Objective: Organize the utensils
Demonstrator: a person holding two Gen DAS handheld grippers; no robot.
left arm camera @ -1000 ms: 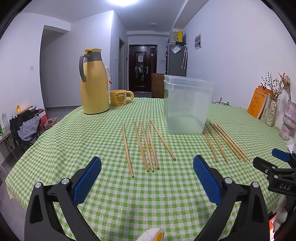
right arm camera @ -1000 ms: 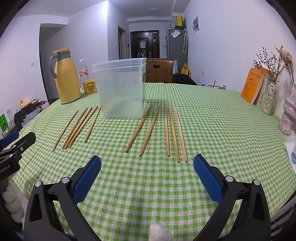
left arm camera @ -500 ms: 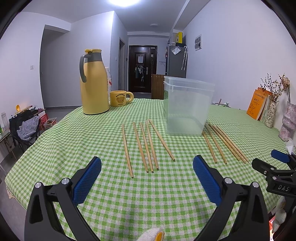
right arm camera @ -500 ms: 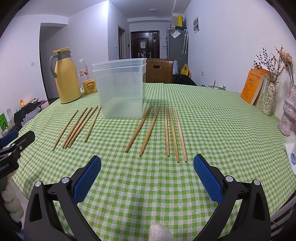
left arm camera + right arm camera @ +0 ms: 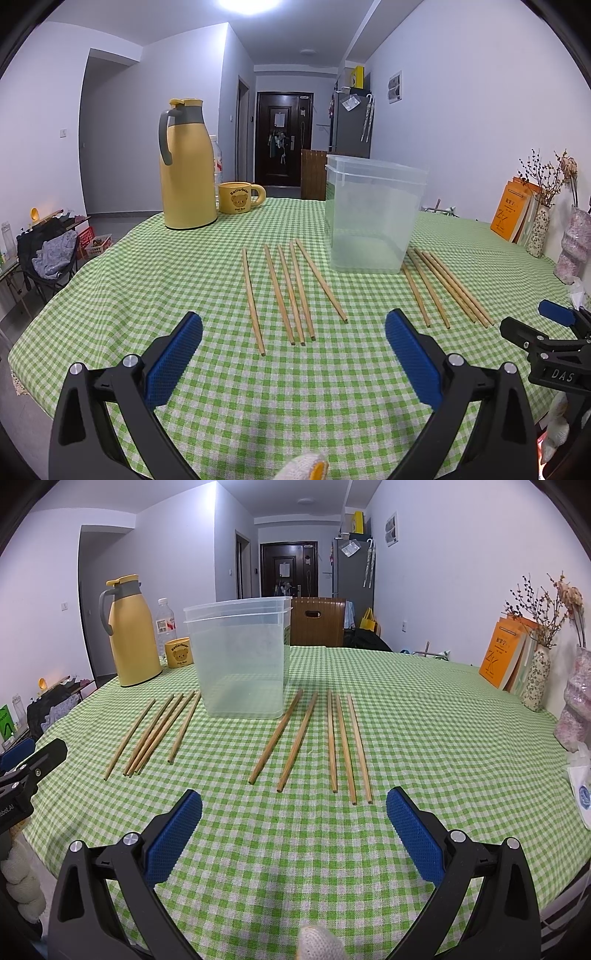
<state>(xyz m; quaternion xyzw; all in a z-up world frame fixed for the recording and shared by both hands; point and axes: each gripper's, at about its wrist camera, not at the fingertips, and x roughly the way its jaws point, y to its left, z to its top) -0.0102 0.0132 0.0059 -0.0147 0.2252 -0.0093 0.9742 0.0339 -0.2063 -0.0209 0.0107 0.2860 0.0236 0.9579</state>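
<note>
Wooden chopsticks lie in two groups on a green checked tablecloth, either side of a clear plastic container [image 5: 373, 214] [image 5: 240, 661]. The left group [image 5: 291, 291] [image 5: 155, 731] has several sticks pointing toward me; the right group [image 5: 443, 288] [image 5: 325, 742] likewise. My left gripper [image 5: 293, 350] hovers open above the cloth, just short of the left group's near ends. My right gripper [image 5: 293, 830] is open too, just short of the right group's near ends. Nothing sits between either pair of blue pads. The container looks empty.
A yellow thermos jug [image 5: 186, 166] [image 5: 129, 631] and yellow mug [image 5: 240, 197] [image 5: 180, 651] stand at the back left, with a water bottle [image 5: 164, 622]. Orange books [image 5: 511, 206] [image 5: 500, 657], vases with dried flowers [image 5: 535, 675] and a white bag [image 5: 581, 790] line the right side.
Both grippers have edged slightly forward toward the chopsticks. Nothing on the table has moved, and both stay open.
</note>
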